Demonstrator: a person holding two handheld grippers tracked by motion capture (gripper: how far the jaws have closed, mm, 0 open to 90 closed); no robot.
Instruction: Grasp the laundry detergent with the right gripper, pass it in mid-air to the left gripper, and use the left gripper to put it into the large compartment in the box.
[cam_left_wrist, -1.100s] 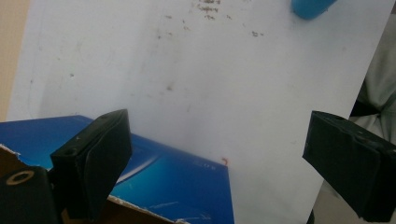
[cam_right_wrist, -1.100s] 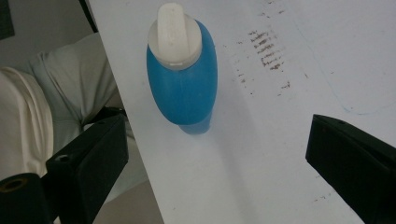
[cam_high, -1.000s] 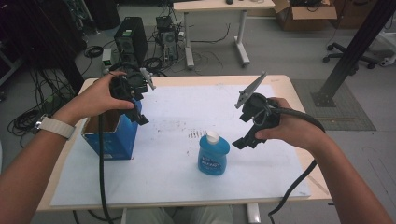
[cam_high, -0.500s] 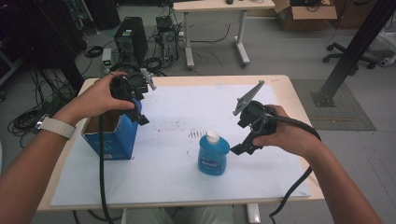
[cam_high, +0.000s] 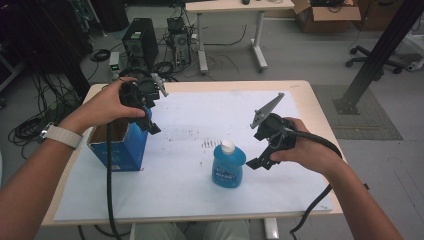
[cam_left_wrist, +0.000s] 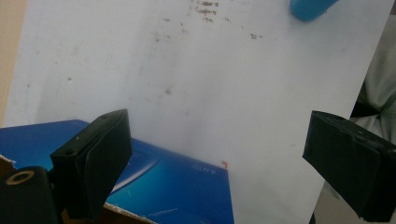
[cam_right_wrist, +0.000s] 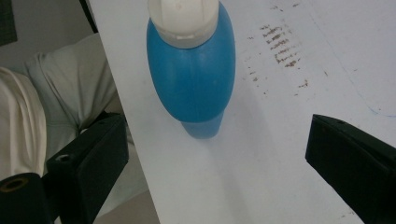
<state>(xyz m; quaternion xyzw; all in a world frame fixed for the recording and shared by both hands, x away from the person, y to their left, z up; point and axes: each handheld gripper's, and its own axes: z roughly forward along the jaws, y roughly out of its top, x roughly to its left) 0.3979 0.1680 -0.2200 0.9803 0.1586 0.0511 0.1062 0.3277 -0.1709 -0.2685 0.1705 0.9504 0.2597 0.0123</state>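
A blue bottle (cam_high: 228, 165) with a white cap stands upright on the white sheet, near the front middle. My right gripper (cam_high: 256, 149) is open just right of it, level with its upper half and apart from it. In the right gripper view the bottle (cam_right_wrist: 191, 70) stands ahead of the open right gripper (cam_right_wrist: 219, 163), nearer the left jaw. An open blue cardboard box (cam_high: 120, 145) stands at the left. My left gripper (cam_high: 156, 111) hovers open over the box's right wall. In the left gripper view the box (cam_left_wrist: 177, 186) lies below the open left gripper (cam_left_wrist: 219, 158), and the bottle (cam_left_wrist: 310, 8) shows at the top.
A white sheet (cam_high: 190, 115) with some dark marks covers most of the tan table (cam_high: 310, 95). The person's light trousers (cam_right_wrist: 60, 102) lie past the front edge. Behind the table are a computer tower (cam_high: 140, 45), cables, a second desk (cam_high: 235, 10) and a black post (cam_high: 375, 55).
My right gripper has moved left and slightly down, closing in on the bottle. The left gripper has stayed over the box.
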